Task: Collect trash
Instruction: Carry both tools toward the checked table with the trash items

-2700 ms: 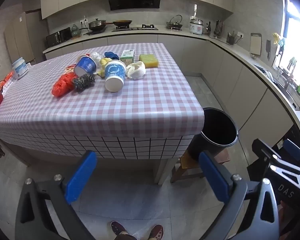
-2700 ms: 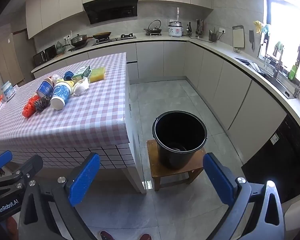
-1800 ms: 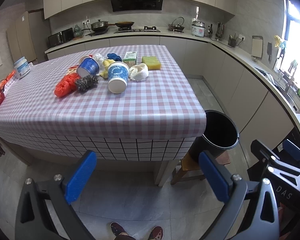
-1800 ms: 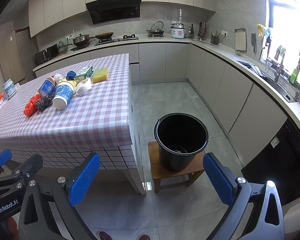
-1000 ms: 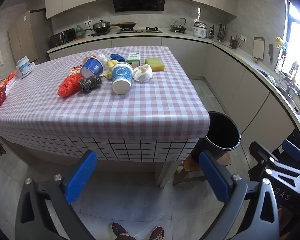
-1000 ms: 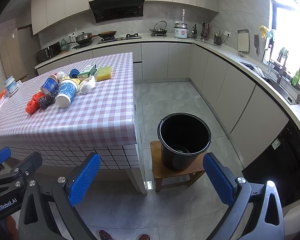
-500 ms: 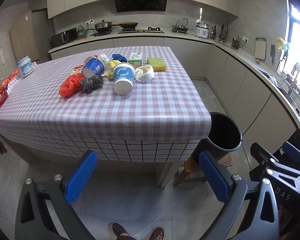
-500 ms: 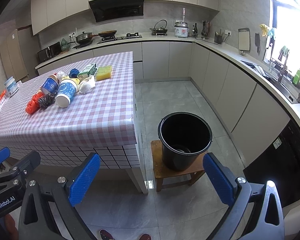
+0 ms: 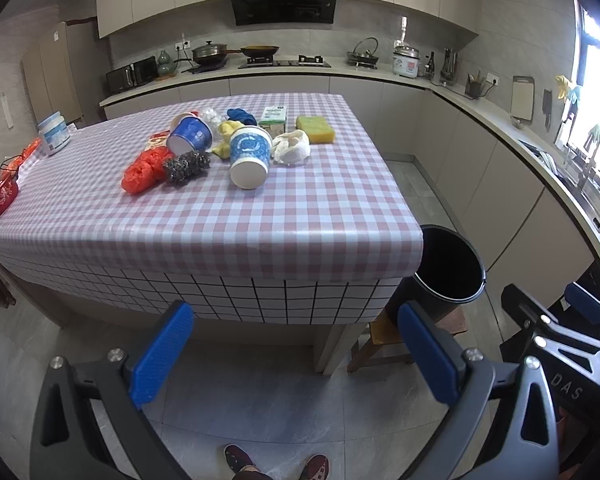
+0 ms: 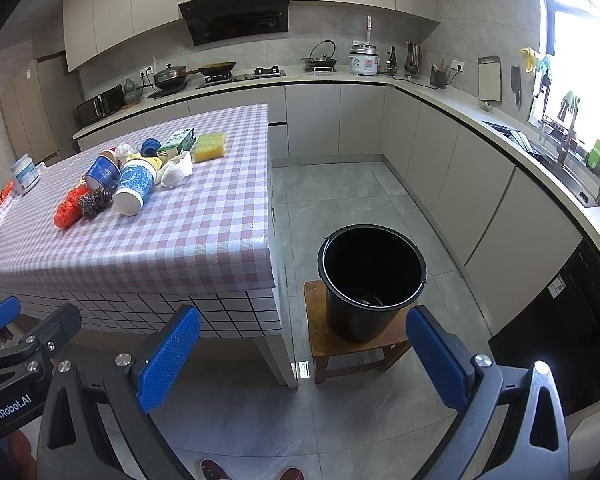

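A pile of trash lies on the pink checked table: two blue paper cups on their sides, a red plastic bag, a steel scourer, a crumpled white tissue, a yellow sponge, a green carton. A black bucket stands on a wooden stool right of the table. My left gripper and right gripper are both open and empty, held low in front of the table.
Kitchen counters run along the back and right walls with a stove, pots and a rice cooker. A white tub and a red item sit at the table's left edge. Grey tile floor lies between table and cabinets.
Both grippers have risen and drifted slightly, so the table and bucket sit a little lower in view. Both stay open and empty.
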The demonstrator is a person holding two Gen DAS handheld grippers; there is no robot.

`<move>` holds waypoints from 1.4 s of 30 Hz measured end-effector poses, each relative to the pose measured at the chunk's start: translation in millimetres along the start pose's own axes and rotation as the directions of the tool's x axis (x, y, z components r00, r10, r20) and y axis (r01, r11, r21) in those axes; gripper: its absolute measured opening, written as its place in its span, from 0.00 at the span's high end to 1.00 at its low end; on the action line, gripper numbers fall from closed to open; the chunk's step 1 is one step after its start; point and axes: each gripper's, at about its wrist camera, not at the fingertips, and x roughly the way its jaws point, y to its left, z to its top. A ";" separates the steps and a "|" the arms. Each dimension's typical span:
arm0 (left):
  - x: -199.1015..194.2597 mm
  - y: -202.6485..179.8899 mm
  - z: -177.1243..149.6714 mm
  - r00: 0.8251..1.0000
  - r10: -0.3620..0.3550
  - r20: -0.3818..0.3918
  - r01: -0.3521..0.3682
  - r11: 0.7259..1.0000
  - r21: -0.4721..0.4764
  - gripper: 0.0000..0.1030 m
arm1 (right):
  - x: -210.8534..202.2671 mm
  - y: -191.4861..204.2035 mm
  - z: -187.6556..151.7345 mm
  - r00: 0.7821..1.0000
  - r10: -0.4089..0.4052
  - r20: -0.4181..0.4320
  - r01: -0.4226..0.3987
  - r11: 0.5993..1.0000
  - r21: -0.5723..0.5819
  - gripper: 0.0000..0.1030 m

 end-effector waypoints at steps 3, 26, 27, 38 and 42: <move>-0.4 0.5 -0.2 1.000 0.000 0.000 0.000 1.000 0.000 0.00 | -0.2 -0.4 -0.6 1.000 0.000 0.003 0.000 1.000 0.000 0.00; -0.1 17.3 6.1 0.998 0.056 0.009 -0.055 0.997 -0.053 0.00 | 5.4 7.9 8.6 0.999 0.045 0.014 -0.045 0.999 -0.019 0.00; 0.3 19.0 6.2 0.998 0.060 0.007 -0.059 0.997 -0.058 0.00 | 5.4 8.0 9.4 0.999 0.050 0.015 -0.049 0.999 -0.023 0.00; 2.7 38.0 8.5 0.993 0.119 0.006 -0.118 0.987 -0.105 0.00 | 14.1 21.6 17.1 0.994 0.107 0.024 -0.105 0.993 -0.054 0.00; 3.7 46.4 10.5 0.990 0.143 0.008 -0.141 0.983 -0.118 0.00 | 16.6 27.3 21.6 0.992 0.124 0.031 -0.122 0.990 -0.069 0.00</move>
